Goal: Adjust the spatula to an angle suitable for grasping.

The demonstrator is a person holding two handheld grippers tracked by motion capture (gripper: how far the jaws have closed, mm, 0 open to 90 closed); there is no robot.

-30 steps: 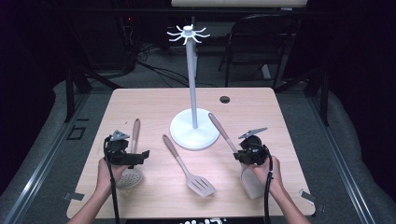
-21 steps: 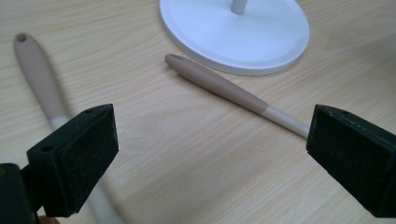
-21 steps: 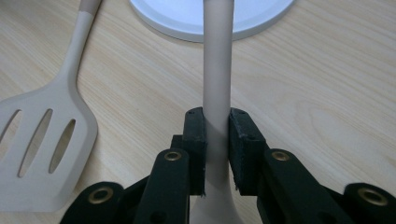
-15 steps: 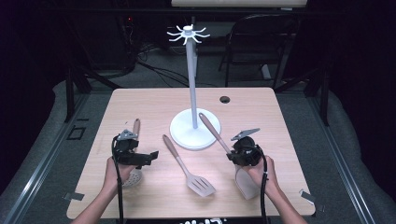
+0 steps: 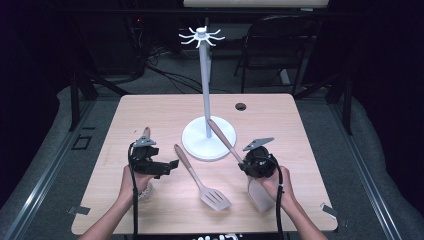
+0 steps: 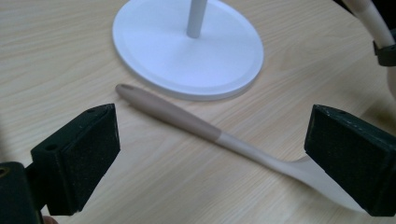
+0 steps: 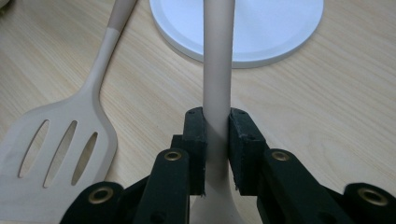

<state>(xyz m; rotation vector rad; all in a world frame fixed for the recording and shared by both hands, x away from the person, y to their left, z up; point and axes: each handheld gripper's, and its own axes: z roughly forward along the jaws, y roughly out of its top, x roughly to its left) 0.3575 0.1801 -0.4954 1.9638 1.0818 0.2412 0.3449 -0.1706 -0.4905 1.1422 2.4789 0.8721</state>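
Right gripper [image 7: 217,140] pinches tan, smooth, round handle of spoon-like utensil [image 7: 217,60]; handle angles forward over white disc base of rack stand [image 5: 209,137]. Slotted spatula [image 7: 56,140], pale matte blade with three slots and tan handle, lies flat on light woodgrain tabletop [image 5: 300,130] left of it. Left gripper [image 6: 210,154] spread wide, empty, spatula handle ahead between jaws.

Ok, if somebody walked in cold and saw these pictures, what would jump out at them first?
Probably the tall white hook stand rising from the middle of the table, its round base near the centre. Next, the right gripper clamped on a utensil handle that angles up over that base. Then the slotted spatula lying flat between the hands, with the left gripper open wide just above its handle.
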